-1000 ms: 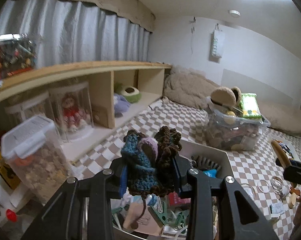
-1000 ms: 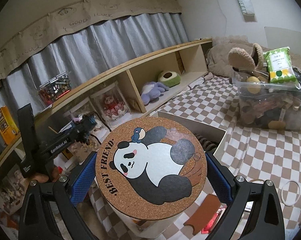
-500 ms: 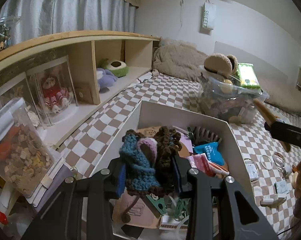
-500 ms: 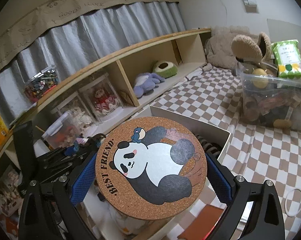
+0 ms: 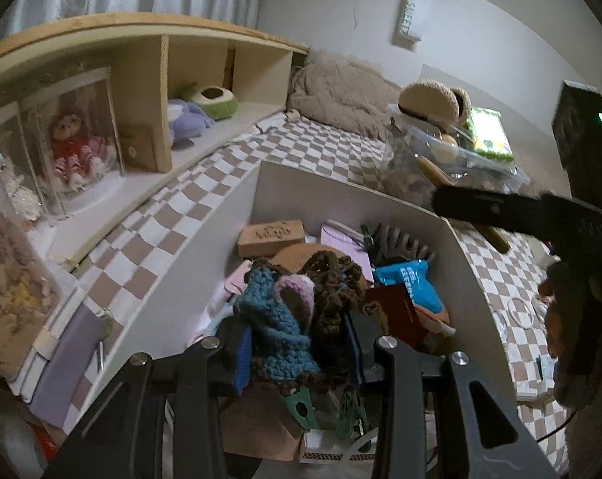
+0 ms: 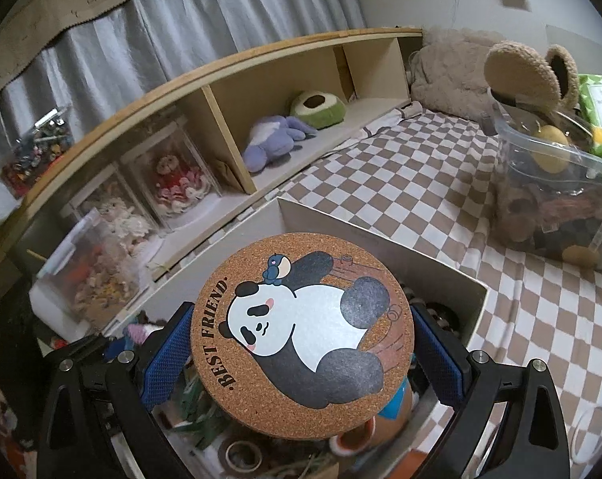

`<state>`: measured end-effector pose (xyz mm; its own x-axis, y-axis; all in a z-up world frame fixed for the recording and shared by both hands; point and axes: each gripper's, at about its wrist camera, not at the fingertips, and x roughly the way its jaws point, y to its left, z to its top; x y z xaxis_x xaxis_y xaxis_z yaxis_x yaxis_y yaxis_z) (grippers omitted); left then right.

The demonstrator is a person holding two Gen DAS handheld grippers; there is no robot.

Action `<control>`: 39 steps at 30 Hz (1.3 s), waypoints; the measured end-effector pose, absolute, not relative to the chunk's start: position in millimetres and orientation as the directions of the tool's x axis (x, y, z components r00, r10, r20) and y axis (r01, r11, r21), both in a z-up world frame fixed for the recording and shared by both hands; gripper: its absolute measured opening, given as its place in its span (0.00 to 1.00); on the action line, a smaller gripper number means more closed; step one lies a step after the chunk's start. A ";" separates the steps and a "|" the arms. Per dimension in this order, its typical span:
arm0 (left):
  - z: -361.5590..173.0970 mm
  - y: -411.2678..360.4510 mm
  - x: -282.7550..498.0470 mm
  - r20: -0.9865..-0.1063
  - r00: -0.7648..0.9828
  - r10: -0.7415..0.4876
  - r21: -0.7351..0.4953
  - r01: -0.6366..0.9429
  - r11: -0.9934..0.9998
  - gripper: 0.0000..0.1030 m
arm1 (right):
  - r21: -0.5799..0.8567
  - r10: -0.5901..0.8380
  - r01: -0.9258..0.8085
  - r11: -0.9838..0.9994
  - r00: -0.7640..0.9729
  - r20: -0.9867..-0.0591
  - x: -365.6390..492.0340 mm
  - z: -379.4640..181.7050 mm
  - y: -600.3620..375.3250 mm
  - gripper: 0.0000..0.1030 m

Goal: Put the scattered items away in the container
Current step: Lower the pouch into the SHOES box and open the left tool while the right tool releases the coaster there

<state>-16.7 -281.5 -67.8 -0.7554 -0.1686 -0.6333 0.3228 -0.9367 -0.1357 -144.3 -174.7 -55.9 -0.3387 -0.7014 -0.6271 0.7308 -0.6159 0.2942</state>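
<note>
Left gripper: the left gripper [image 5: 297, 343] is clamped on a crocheted yarn bundle of blue, pink and dark brown wool [image 5: 297, 311]; its blue-padded fingers [image 5: 243, 359] press the bundle from both sides.
Right gripper: the right gripper [image 6: 302, 353] grips a round cork coaster printed with a panda and the words BEST FRIEND [image 6: 302, 333] by its edge; the blue mesh pads [image 6: 165, 355] touch the left and right rim of the disc, printed face up.
Container: a white rectangular open-top box [image 5: 205, 279] stands on the brown-and-white checkered cloth [image 5: 332, 151]; both held items hang over its interior.
Left wrist view only: box contents are legible here; a small brown cork block [image 5: 271, 235], a blue foil packet [image 5: 414, 283], a dark claw hair clip [image 5: 396, 239] and green clips [image 5: 301, 407] lie inside; the right gripper crosses the right of the frame as a dark bar above the box's right wall.
Right wrist view only: the coaster hides most of the box interior; the far wall [image 6: 380, 247] and a tape roll [image 6: 241, 455] near the front show; the left gripper appears low at left over the box.
Both views: a wooden shelf [image 6: 237, 76] with a purple plush toy [image 6: 273, 139] and a green avocado-shaped plush [image 6: 316, 107]; a clear plastic tub of mixed items [image 6: 556, 195] beyond the box.
</note>
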 end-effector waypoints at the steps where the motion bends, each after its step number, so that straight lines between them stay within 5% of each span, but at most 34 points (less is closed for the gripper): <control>1: -69.5 -280.9 -18.5 -0.638 -0.752 -0.166 -0.135 0.321 -0.937 0.35 | 0.288 -0.692 0.728 -0.623 -0.339 -0.637 -147.0 -58.7 -178.0 0.98; 10: -76.0 -274.5 -28.1 -0.651 -0.751 -0.106 -0.160 0.273 -0.948 0.35 | 0.243 -0.614 0.692 -0.679 -0.356 -0.704 -170.5 -84.2 -197.1 0.98; 14: -79.9 -274.2 -30.4 -0.665 -0.741 -0.092 -0.169 0.269 -0.948 0.58 | 0.250 -0.598 0.668 -0.701 -0.359 -0.717 -177.0 -92.9 -198.8 0.98; 19: -76.9 -274.1 -27.6 -0.658 -0.749 -0.073 -0.190 0.259 -0.947 0.76 | 0.265 -0.601 0.649 -0.713 -0.371 -0.708 -177.5 -92.4 -193.0 1.00; 27: -72.6 -270.8 -25.4 -0.658 -0.746 -0.104 -0.160 0.273 -0.949 0.79 | 0.257 -0.611 0.668 -0.699 -0.370 -0.699 -168.8 -84.8 -190.7 1.00; 31: -66.4 -270.0 -21.1 -0.649 -0.749 -0.136 -0.134 0.287 -0.948 0.92 | 0.249 -0.617 0.680 -0.689 -0.371 -0.693 -161.0 -78.4 -188.1 1.00; 39: -54.9 -265.9 -12.8 -0.625 -0.768 -0.141 -0.133 0.283 -0.950 0.92 | 0.269 -0.646 0.691 -0.671 -0.366 -0.670 -148.0 -66.4 -180.3 1.00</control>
